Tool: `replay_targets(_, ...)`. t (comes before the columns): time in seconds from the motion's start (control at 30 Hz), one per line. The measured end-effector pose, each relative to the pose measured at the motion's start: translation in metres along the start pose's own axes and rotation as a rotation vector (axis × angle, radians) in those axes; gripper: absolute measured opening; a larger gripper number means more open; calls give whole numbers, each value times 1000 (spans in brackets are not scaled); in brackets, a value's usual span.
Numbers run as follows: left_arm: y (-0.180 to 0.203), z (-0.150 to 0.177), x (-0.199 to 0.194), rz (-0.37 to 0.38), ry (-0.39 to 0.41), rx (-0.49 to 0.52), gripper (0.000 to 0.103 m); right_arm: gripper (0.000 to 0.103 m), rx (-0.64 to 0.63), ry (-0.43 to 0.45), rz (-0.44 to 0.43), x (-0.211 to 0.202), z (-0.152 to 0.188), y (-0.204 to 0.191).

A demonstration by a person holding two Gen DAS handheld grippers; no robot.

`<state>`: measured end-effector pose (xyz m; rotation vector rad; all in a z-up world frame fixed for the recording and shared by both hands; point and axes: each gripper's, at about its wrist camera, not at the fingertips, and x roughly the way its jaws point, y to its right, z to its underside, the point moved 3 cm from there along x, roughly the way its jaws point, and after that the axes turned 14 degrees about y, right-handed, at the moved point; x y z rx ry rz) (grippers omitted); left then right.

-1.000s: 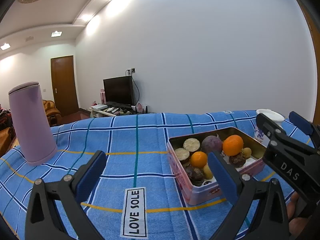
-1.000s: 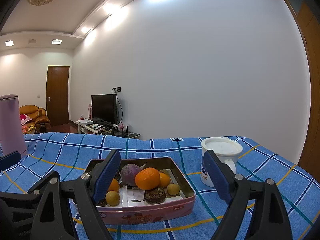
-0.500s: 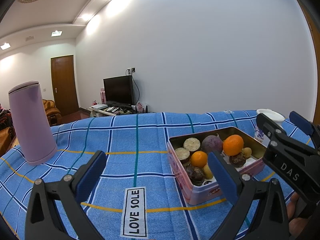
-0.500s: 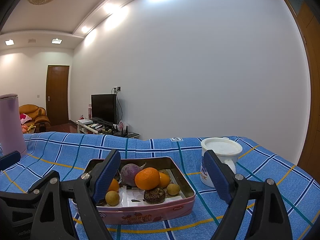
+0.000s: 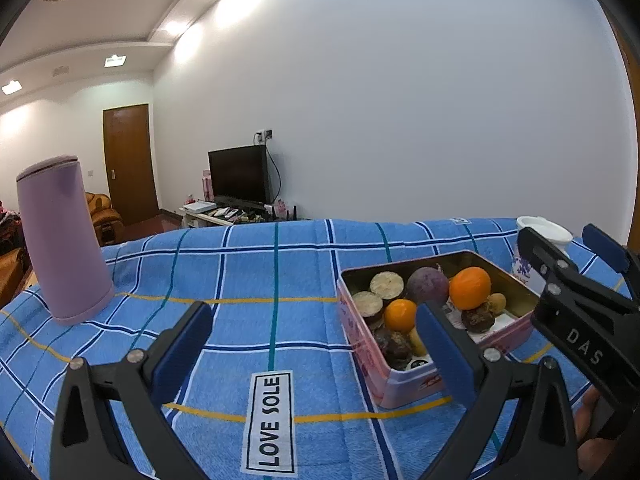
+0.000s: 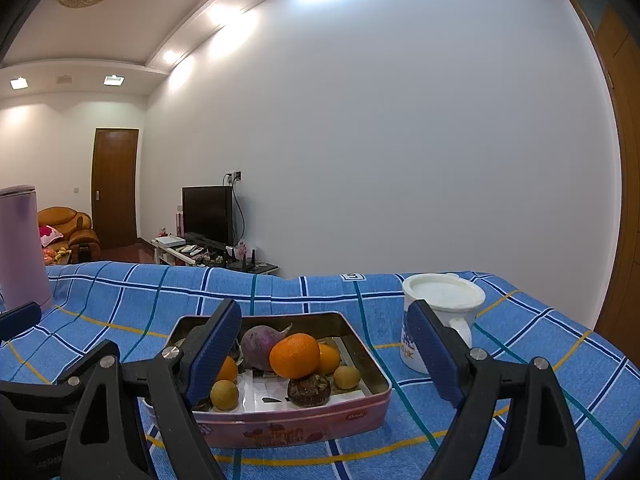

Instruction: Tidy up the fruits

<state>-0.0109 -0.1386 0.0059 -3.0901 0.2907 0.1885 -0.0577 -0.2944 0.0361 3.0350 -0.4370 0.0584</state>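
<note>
Both the left gripper [image 5: 312, 344] and the right gripper [image 6: 324, 348] hover with fingers wide and empty before the pink tin [image 6: 280, 426] on the blue-checked desk [image 5: 256, 272]. It holds loosely heaped oranges [image 6: 295, 355], a purple root [image 6: 259, 344], small yellow fruits [image 6: 224, 395] and dark ones. Nudging the topmost orange could roll it out, or a low finger could knock the white mug [image 6: 442, 312] just beside the tin.

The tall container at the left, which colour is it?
The tall container is pale purple, a plain lilac; the left wrist view shows it best.
</note>
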Motion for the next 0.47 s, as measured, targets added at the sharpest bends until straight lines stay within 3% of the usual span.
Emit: replay_targets(0.47,0,0,2,6,-9,-6,103,86,0,-13,5,3,3,0)
